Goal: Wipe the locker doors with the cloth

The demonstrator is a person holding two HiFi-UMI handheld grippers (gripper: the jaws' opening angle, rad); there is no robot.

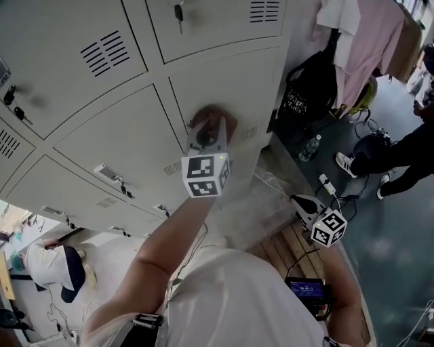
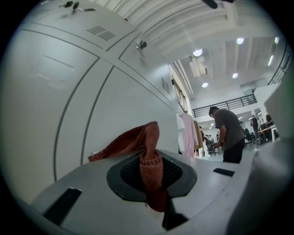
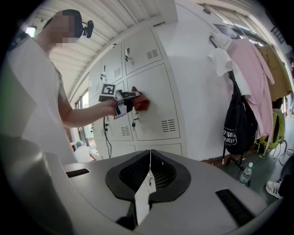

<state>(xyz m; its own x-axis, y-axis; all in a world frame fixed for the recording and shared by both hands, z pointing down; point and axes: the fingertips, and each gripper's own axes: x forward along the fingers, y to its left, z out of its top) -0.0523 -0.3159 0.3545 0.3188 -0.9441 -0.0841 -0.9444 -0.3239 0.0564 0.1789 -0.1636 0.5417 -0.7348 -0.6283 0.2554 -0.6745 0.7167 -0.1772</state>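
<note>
A reddish knitted cloth point(image 1: 215, 116) is pressed flat against a pale grey locker door point(image 1: 135, 139) in the lower rows of the bank. My left gripper point(image 1: 209, 129) is shut on the cloth, with its marker cube just below. In the left gripper view the cloth point(image 2: 148, 149) runs between the closed jaws and folds over against the door point(image 2: 124, 103). My right gripper point(image 1: 300, 202) hangs low at my right side, away from the lockers, shut and holding nothing. The right gripper view shows its jaws point(image 3: 149, 158) together, and the left gripper point(image 3: 123, 102) with the cloth point(image 3: 140, 103) on the door.
A key point(image 1: 178, 13) hangs in a lock above. Right of the lockers hang a pink shirt point(image 1: 369, 41) and a black bag point(image 1: 308, 85), with a water bottle point(image 1: 308, 148) and cables on the floor. One person point(image 1: 400, 152) stands at right; another point(image 1: 51, 264) crouches at lower left.
</note>
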